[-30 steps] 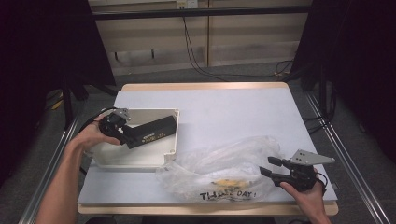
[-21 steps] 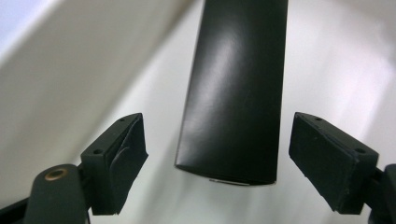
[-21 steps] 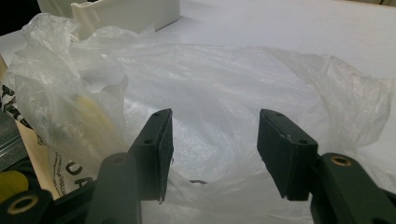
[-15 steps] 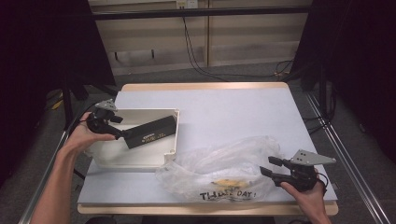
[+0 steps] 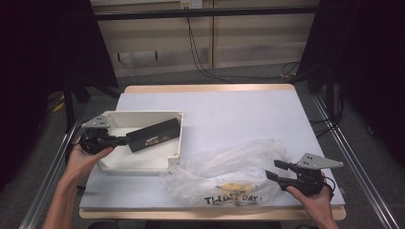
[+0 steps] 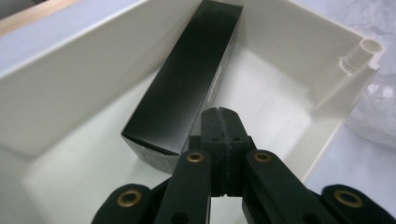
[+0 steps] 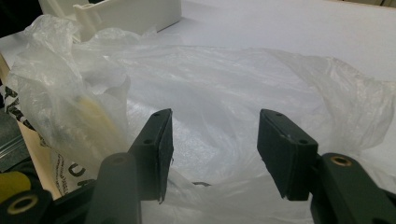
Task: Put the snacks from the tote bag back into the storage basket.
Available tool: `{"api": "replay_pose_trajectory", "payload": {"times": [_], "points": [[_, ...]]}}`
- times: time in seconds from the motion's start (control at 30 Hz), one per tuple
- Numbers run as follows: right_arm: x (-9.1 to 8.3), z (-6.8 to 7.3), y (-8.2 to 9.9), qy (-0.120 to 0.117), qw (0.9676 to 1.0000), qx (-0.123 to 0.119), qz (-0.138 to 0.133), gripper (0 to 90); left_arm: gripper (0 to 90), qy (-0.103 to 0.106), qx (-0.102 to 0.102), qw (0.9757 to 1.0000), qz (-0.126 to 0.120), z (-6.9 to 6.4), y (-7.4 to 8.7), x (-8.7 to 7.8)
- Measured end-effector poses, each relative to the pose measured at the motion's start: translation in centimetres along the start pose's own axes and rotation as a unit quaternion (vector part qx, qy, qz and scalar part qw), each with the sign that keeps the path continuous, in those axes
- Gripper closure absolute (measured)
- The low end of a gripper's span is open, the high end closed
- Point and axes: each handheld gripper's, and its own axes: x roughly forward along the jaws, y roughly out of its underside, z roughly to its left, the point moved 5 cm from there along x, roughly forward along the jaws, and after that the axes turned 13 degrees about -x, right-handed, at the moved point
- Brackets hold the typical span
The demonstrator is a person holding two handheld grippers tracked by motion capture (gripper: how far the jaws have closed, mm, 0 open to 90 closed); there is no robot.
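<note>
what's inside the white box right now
A long black box lies slanted inside the white box, one end leaning on the far wall. Whatever lies beneath it is hidden.

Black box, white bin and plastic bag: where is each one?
Black box (image 5: 154,135), high view, its top face.
White bin (image 5: 143,115), high view, its far rim.
Plastic bag (image 5: 224,164), high view, its crumpled middle.

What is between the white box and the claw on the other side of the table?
The crumpled plastic bag lies between the white box and the right gripper; the high view shows it.
</note>
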Motion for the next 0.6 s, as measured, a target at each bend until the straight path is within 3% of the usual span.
{"api": "replay_pose_trajectory", "payload": {"times": [0.2,0.27,0.37,0.6], "points": [[0.0,0.0,0.0,0.000,1.0000,0.001,0.001,45.5,90.0,-0.003,-0.013,0.9999,-0.001,-0.5,1.4,1.2],[0.0,0.0,0.1,-0.001,1.0000,0.000,0.001,45.5,90.0,-0.013,-0.013,0.9998,0.002,-0.4,1.7,1.6],[0.0,0.1,0.1,-0.001,1.0000,-0.001,0.002,45.6,90.0,-0.011,-0.019,0.9997,0.009,-0.5,2.3,2.4],[0.0,0.0,0.2,-0.002,1.0000,-0.002,0.003,45.6,90.0,-0.028,-0.024,0.9987,0.034,0.0,2.7,3.6]]}}
